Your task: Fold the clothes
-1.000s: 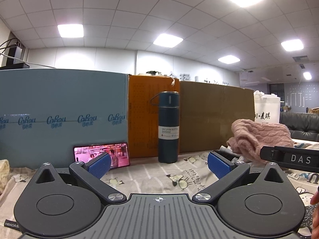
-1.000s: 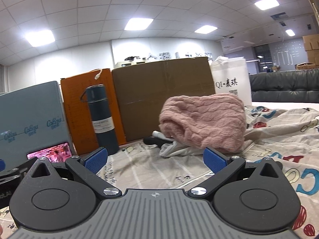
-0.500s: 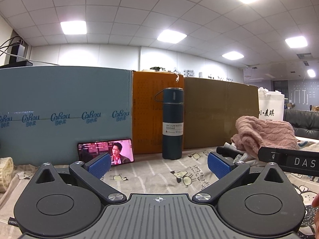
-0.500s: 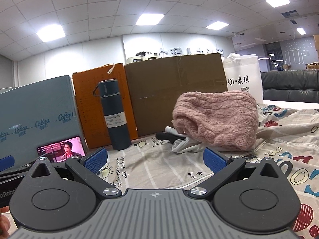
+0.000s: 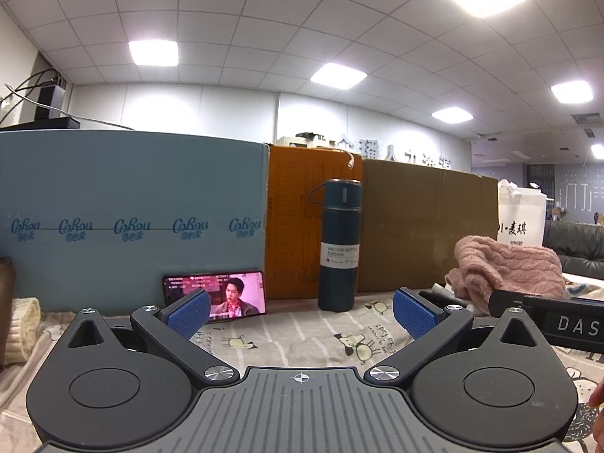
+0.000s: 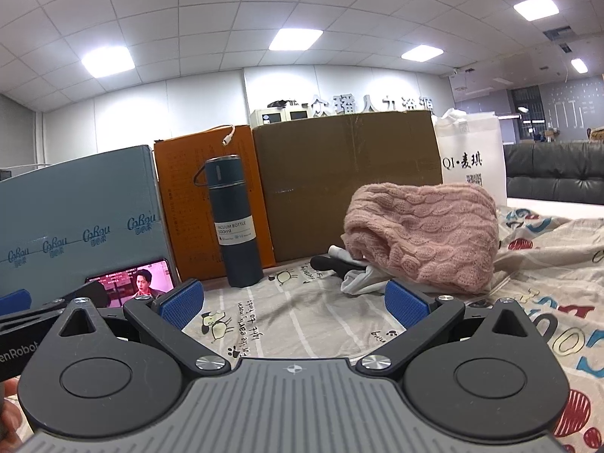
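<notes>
Clothes sit heaped at right of centre in the right wrist view: a pink knit sweater [image 6: 422,234] over a white garment [image 6: 358,283], on the cartoon-print sheet [image 6: 302,321]. Both the left gripper [image 5: 300,311] and right gripper [image 6: 294,302] have jaws wide, empty. I'd pinch the sweater's edge first, steering clear of the bottle [image 6: 234,222].

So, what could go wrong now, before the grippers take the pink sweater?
1. The tall vacuum bottle stands upright near the path; a sideways sweep may topple it.
2. The pink sweater lies on white and dark garments; the open right gripper might pinch several at once.
3. The propped phone could be knocked flat.
</notes>
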